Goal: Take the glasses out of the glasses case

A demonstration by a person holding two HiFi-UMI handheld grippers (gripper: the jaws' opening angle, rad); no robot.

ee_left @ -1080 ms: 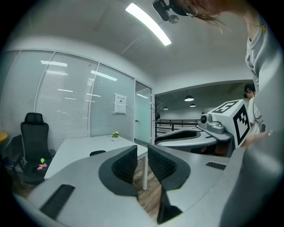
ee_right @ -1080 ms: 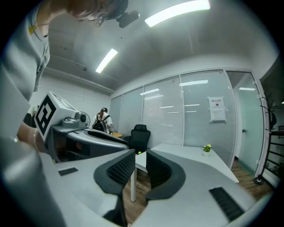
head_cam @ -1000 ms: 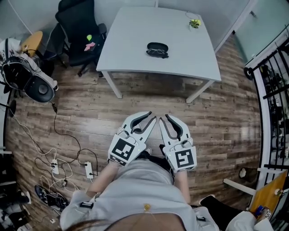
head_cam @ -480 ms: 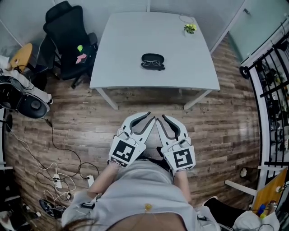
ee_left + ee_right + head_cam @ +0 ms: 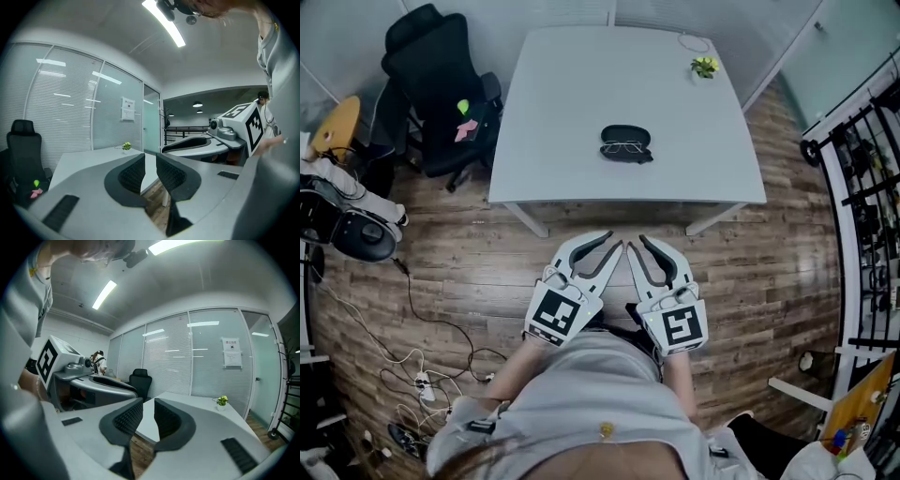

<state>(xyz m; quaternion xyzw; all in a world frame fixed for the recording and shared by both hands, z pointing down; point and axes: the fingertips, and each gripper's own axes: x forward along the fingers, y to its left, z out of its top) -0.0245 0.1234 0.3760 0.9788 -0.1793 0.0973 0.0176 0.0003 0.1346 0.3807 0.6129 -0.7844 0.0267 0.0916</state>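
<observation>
A black glasses case lies on the white table, a little right of its middle, with a pair of glasses against its near side. Both grippers are held close to my body, short of the table's near edge and over the wooden floor. The left gripper and the right gripper each show a narrow gap between the pads, with nothing in it. Neither gripper view shows the case or the glasses; only the table top is in sight there.
A small potted plant stands at the table's far right corner. A black office chair is left of the table. Cables and a power strip lie on the floor at left; a black rack lines the right side.
The table with the case and glasses has drawn nearer and sits lower in the head view. Both grippers keep the same pose in front of my body.
</observation>
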